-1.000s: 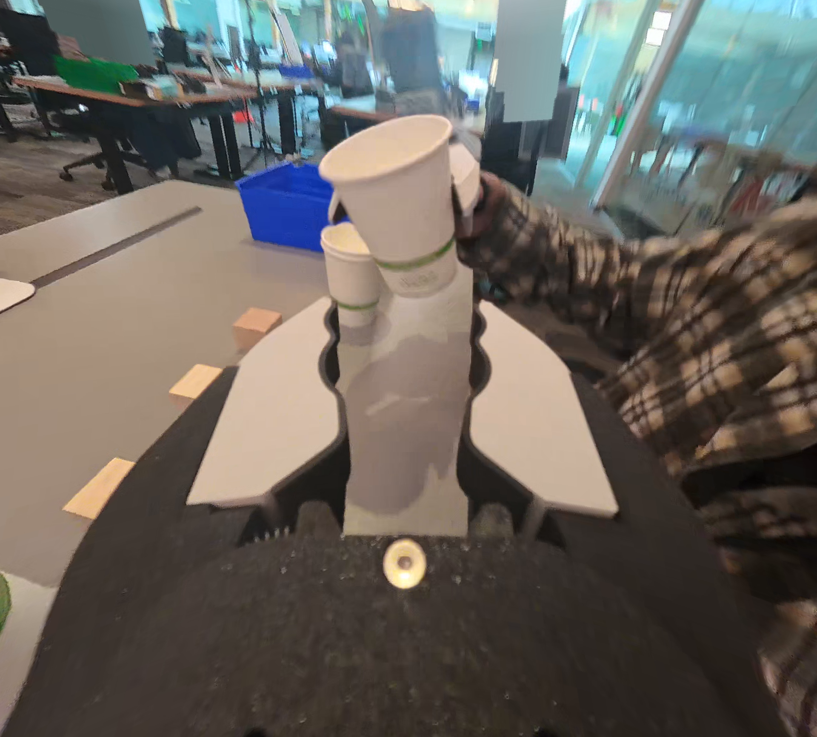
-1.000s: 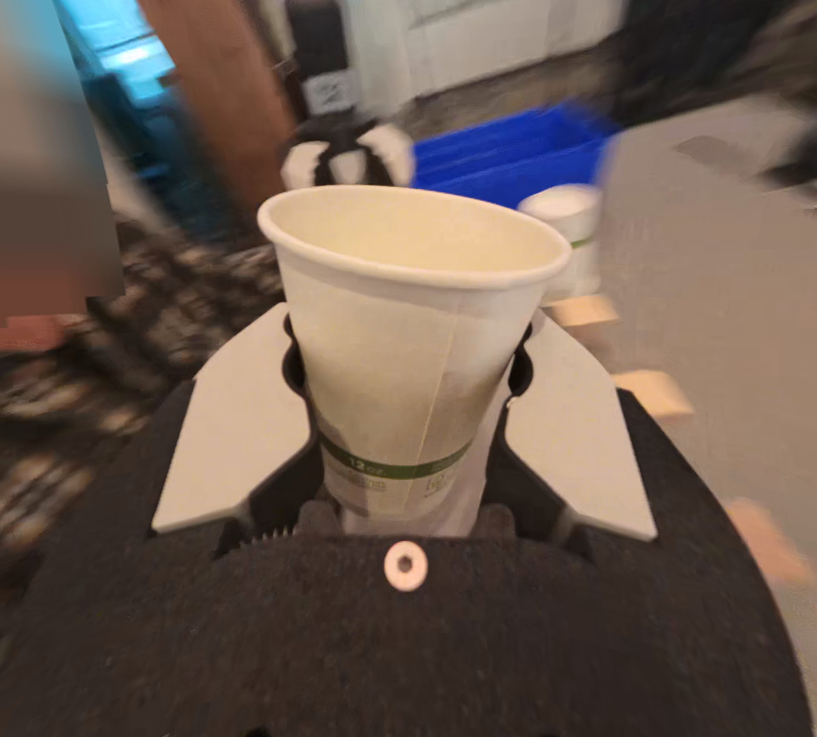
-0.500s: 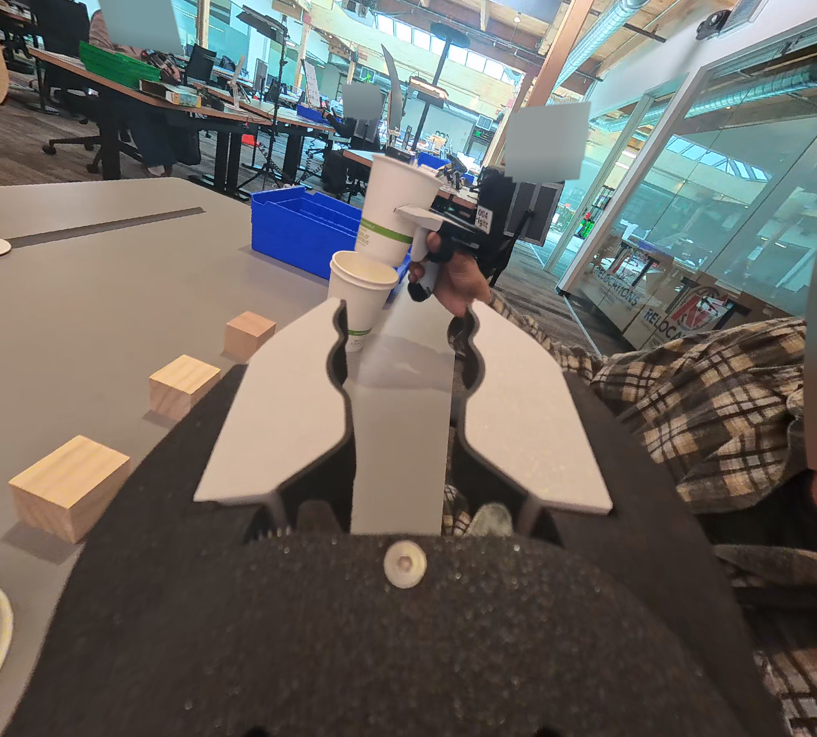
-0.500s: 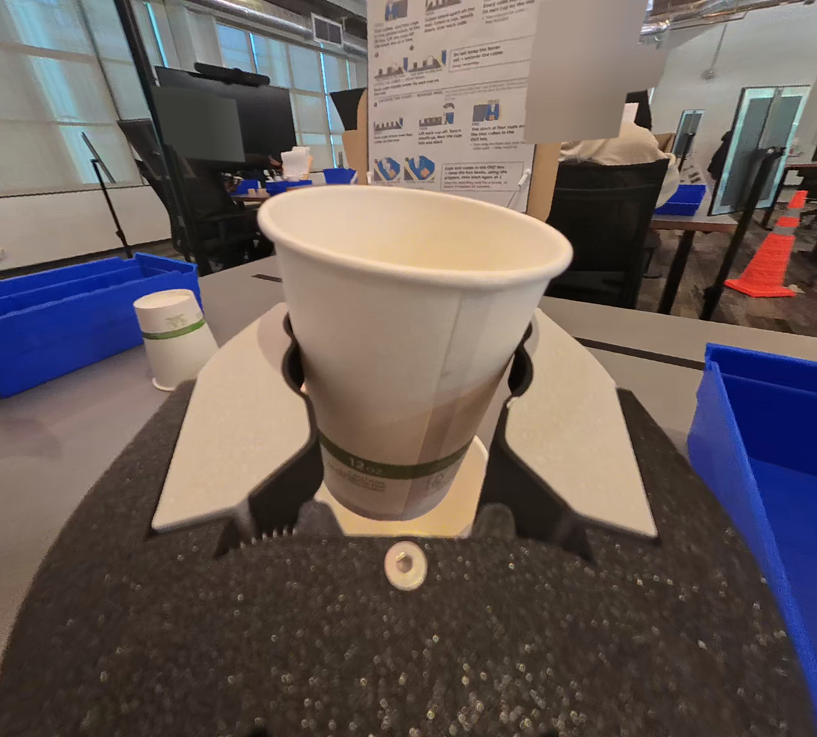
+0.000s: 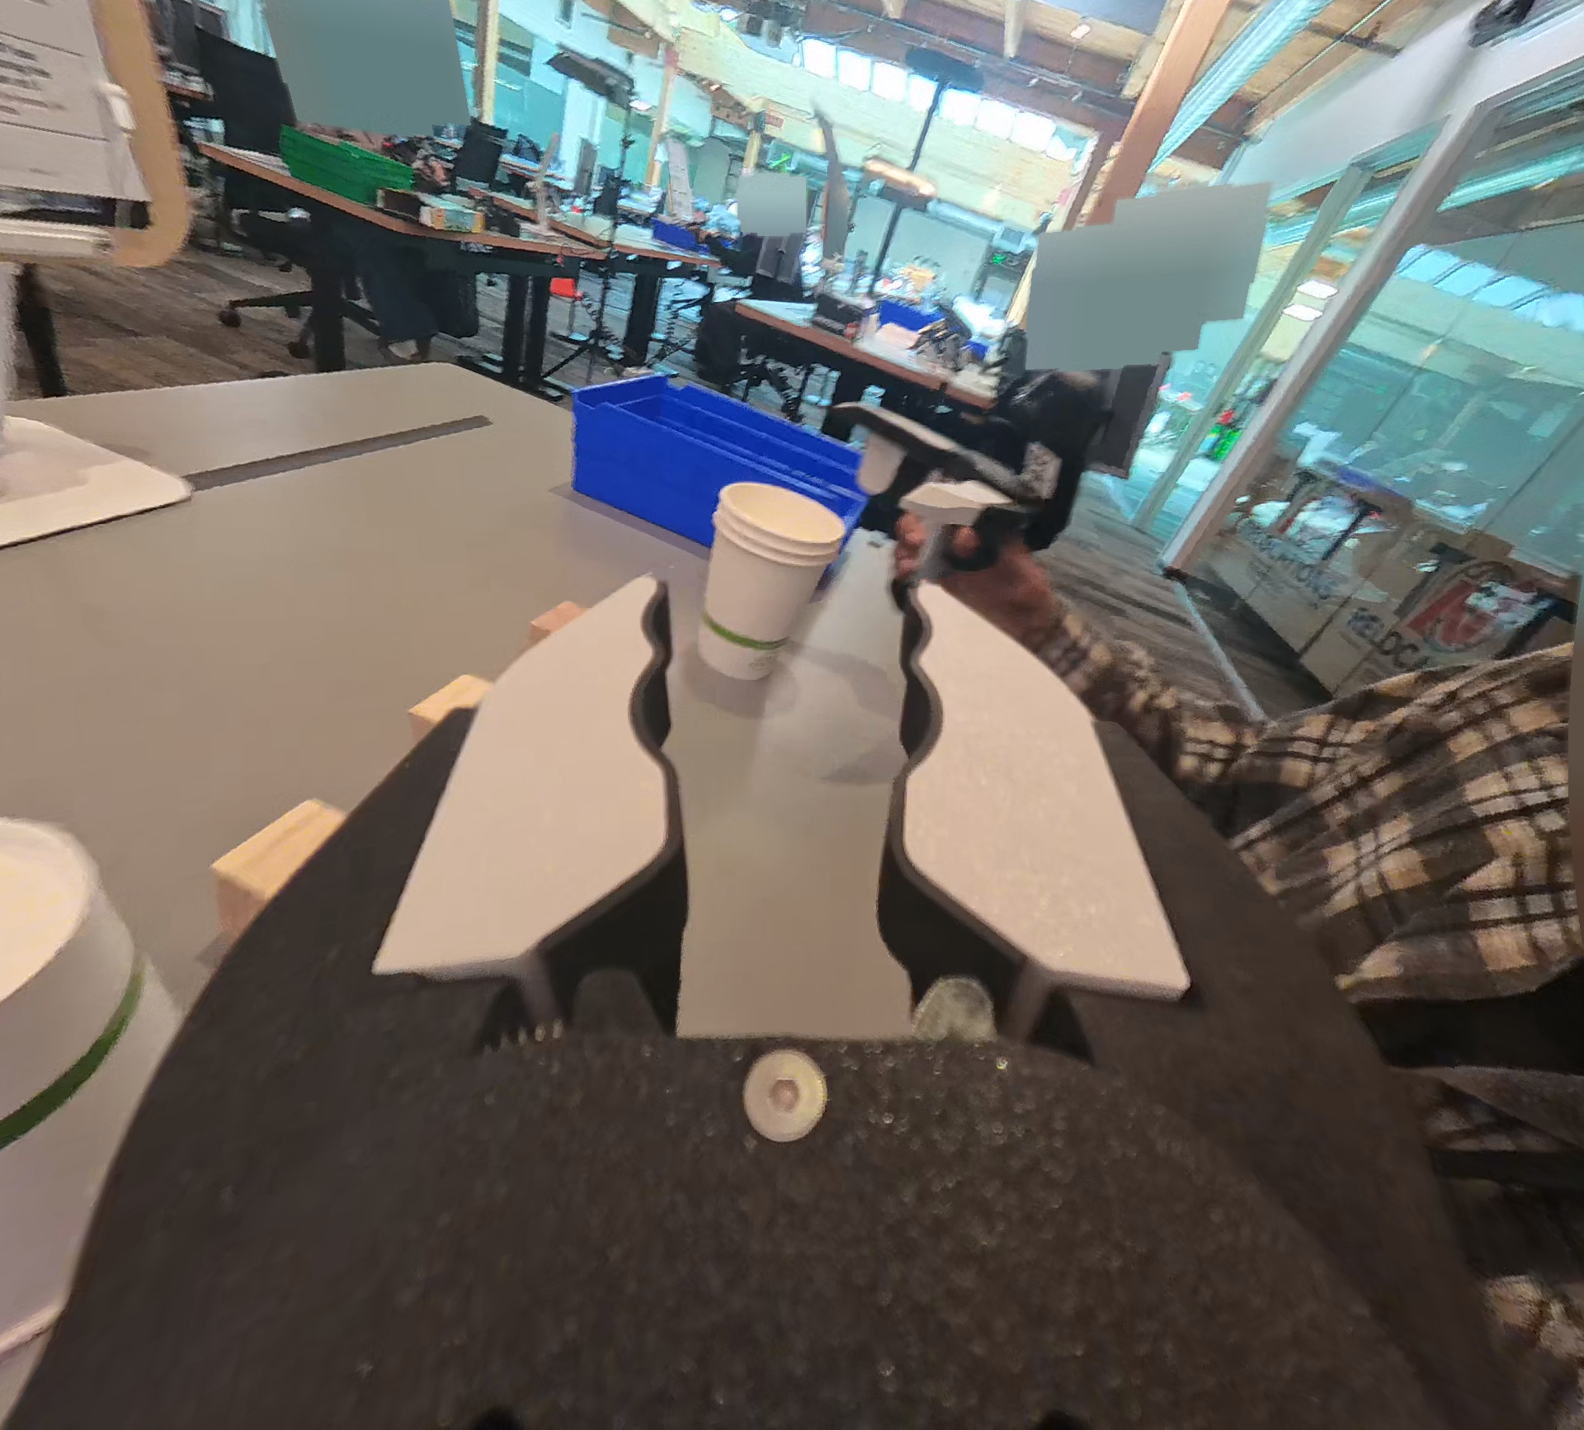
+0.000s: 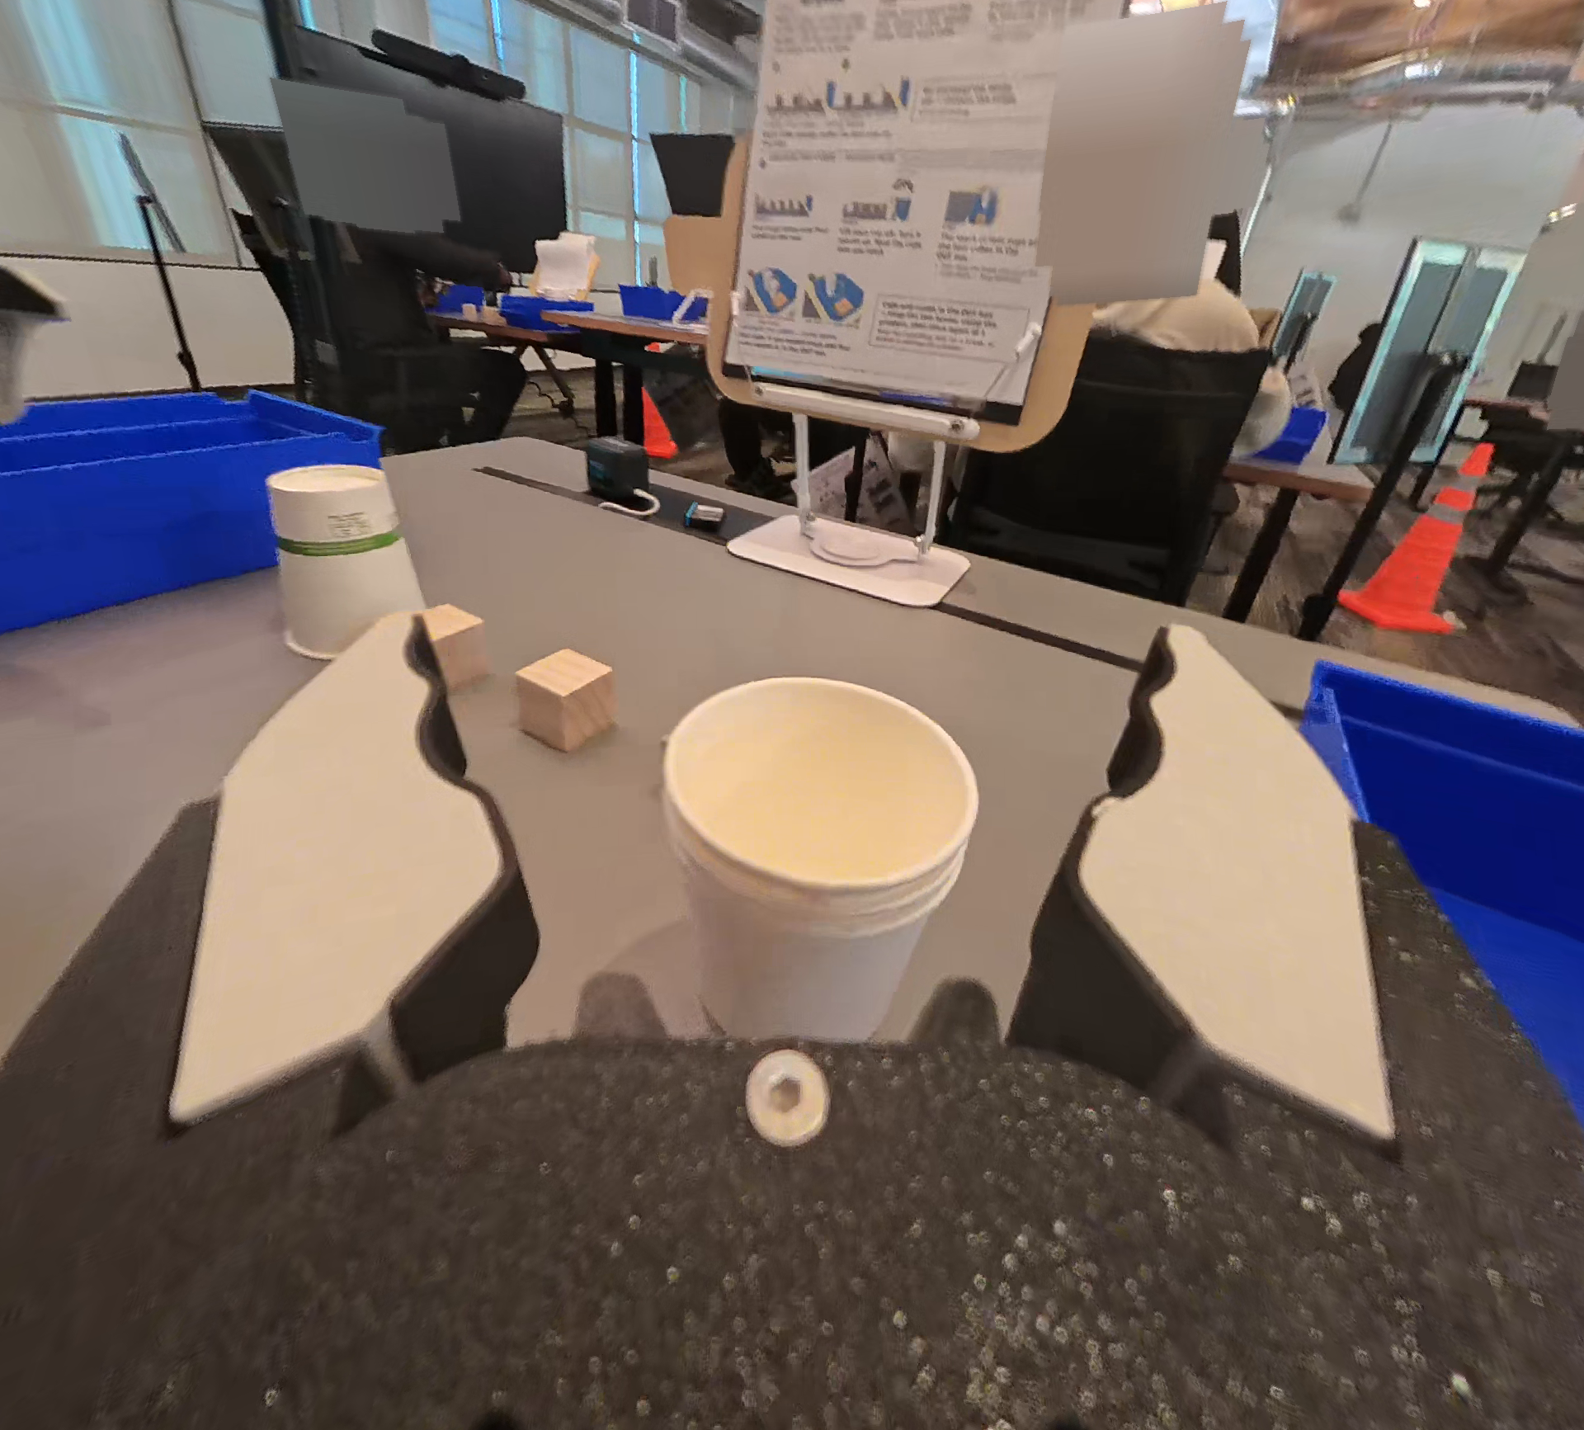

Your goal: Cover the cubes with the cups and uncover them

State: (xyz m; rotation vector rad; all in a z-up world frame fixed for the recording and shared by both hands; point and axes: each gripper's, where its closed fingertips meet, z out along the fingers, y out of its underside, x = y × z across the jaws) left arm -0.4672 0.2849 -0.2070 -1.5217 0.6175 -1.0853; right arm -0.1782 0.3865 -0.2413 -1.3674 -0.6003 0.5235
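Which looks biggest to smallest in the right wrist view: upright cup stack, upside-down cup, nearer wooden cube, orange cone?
1. Upright cup stack, though nearest the camera.
2. Upside-down cup.
3. Orange cone, far off, so its true size is unsure.
4. Nearer wooden cube.

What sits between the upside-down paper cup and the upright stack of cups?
Two wooden cubes on the grey table, between the inverted white cup and nested stack; right wrist view.

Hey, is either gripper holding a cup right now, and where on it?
Neither. The right gripper is open around the upright cup stack without touching; the left gripper is open and empty.
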